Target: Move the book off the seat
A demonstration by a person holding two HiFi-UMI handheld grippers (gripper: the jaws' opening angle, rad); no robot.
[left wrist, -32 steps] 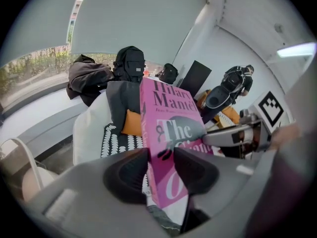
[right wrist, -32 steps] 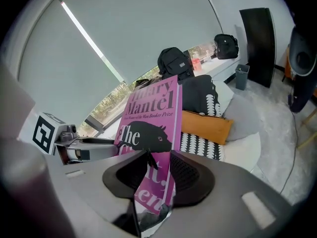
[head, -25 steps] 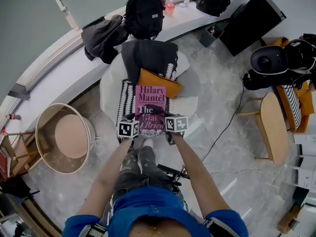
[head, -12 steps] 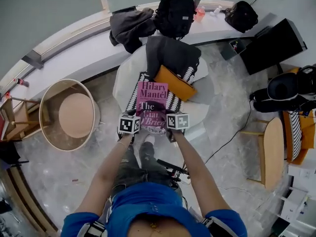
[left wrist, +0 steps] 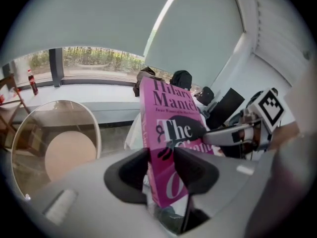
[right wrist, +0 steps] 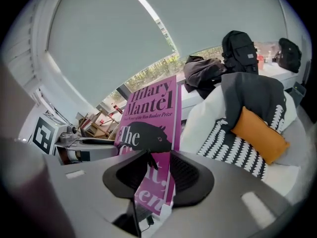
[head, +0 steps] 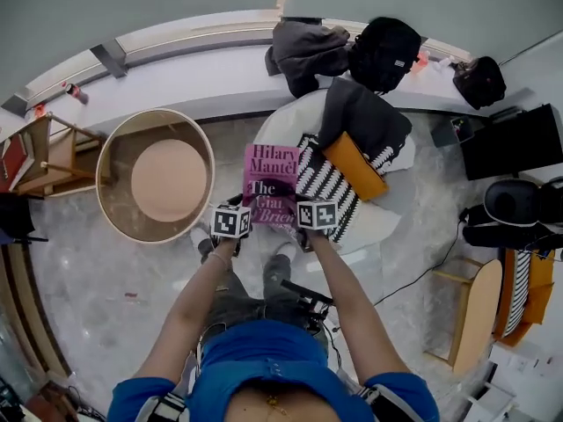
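A magenta book (head: 270, 183) with "Hilary Mantel" on its cover hangs in the air at the left edge of the white round seat (head: 387, 222), held by both grippers at its near end. My left gripper (head: 246, 215) is shut on the near left corner and my right gripper (head: 299, 213) on the near right corner. In the left gripper view the book (left wrist: 171, 118) stands edge-on between the dark pads of my left gripper (left wrist: 161, 170). The right gripper view shows the cover (right wrist: 151, 118) clamped in my right gripper (right wrist: 158, 175). On the seat lie a black-and-white cushion (head: 330, 183), an orange cushion (head: 356, 165) and a dark blanket (head: 361, 112).
A round wooden table with a raised rim (head: 106, 174) stands just left of the book. On the window ledge are a black backpack (head: 385, 53) and a dark jacket (head: 303, 47). A wooden chair (head: 44, 152) is far left, a black case (head: 519, 143) right.
Both grippers have carried the book to the left, from over the middle of the seat to its left edge, nearer the round table. Both grips on the book are unchanged.
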